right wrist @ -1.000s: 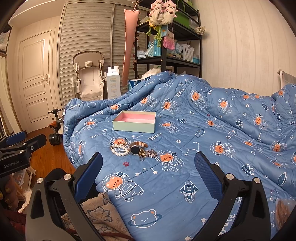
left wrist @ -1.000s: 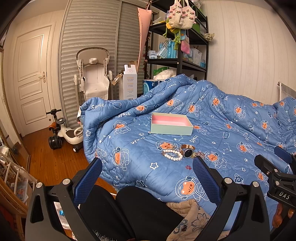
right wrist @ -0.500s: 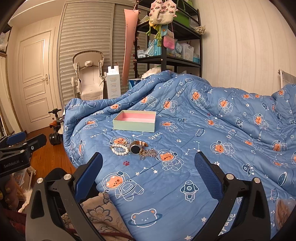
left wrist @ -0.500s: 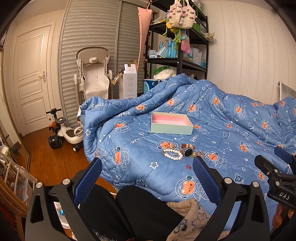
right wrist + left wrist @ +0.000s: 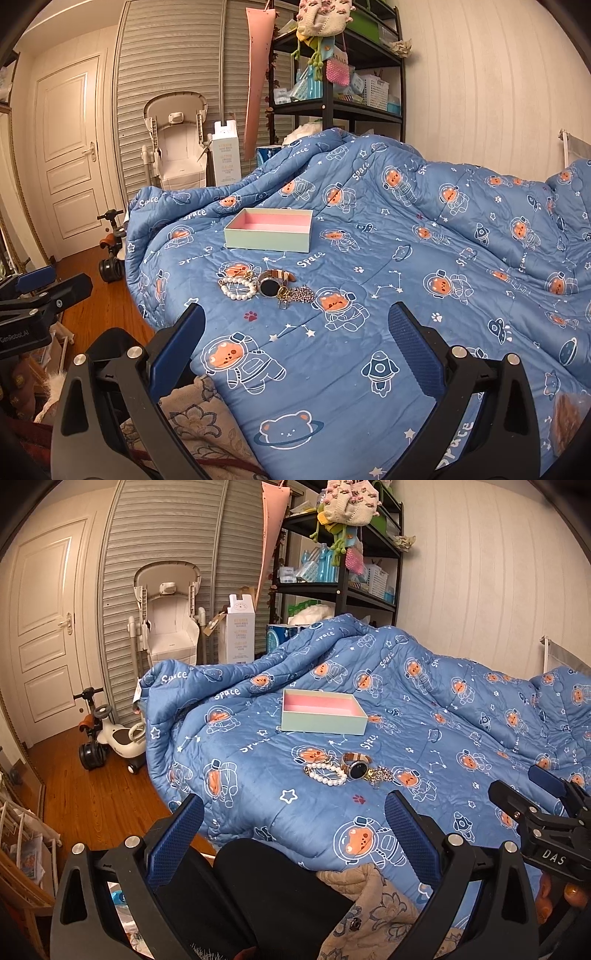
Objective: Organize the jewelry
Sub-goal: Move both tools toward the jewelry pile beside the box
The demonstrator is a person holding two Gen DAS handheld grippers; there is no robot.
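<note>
Right wrist view: both grippers' jaws spread, empty, short of pearl bracelet (image 5: 238, 289).

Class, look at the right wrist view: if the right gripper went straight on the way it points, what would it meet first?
Probably the blue quilt itself, just short of the jewelry. The right gripper is open, and the silver chain and watch lie beyond its fingertips; depth is hard to judge in this fisheye view.
</note>
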